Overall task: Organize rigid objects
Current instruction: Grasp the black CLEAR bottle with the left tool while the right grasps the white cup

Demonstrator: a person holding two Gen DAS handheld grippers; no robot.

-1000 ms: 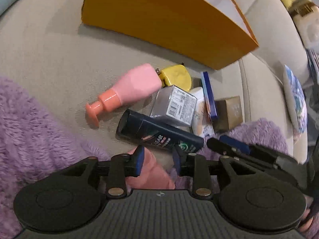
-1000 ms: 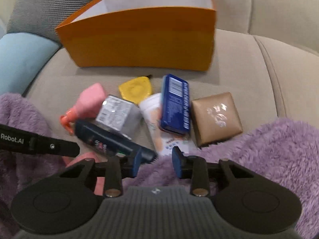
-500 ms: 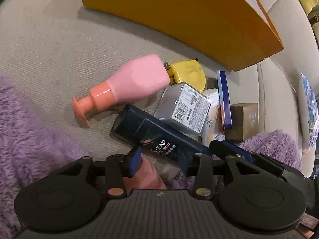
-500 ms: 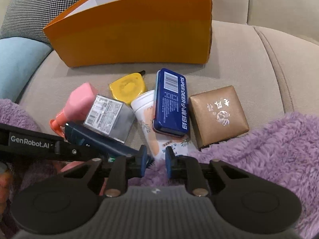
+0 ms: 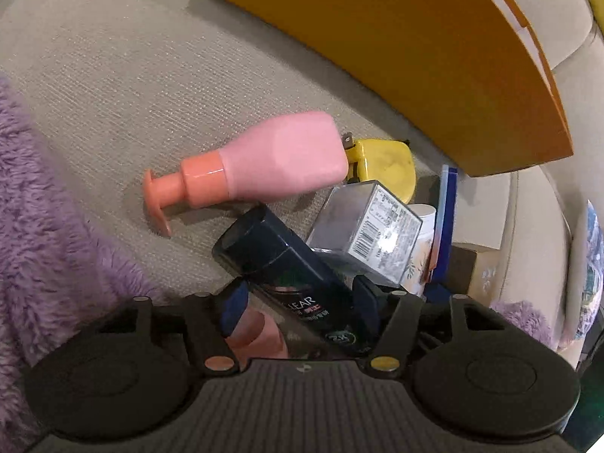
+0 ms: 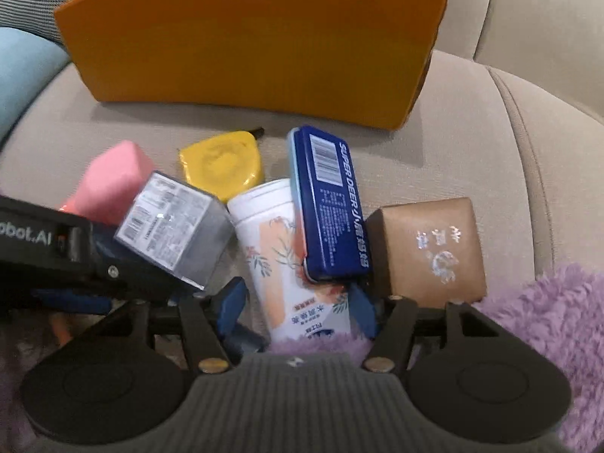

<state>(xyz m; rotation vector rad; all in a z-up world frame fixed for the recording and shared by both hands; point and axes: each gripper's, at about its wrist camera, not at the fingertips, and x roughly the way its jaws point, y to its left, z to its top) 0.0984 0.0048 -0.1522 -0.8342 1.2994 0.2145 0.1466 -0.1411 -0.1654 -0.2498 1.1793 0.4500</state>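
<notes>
A pile of rigid items lies on the beige sofa seat. My left gripper (image 5: 300,305) is open with its jaws either side of the dark CLEAR shampoo bottle (image 5: 287,268). A pink pump bottle (image 5: 264,166), a yellow tape measure (image 5: 385,164) and a silver box (image 5: 366,234) lie beyond it. My right gripper (image 6: 298,305) is open around the lower end of a white floral tube (image 6: 287,249). A blue tin (image 6: 328,204) leans on the tube, with a brown box (image 6: 430,249) to its right. The left gripper's body (image 6: 56,241) crosses the left of the right wrist view.
An open orange box (image 6: 245,45) stands behind the pile, also in the left wrist view (image 5: 415,45). A purple fluffy blanket (image 6: 547,324) covers the seat's front and shows in the left wrist view (image 5: 41,226). A light blue cushion (image 6: 19,71) is far left.
Both grippers moved forward and down into the pile. The left jaws now straddle the shampoo bottle. The right jaws narrowed, then widened around the white tube.
</notes>
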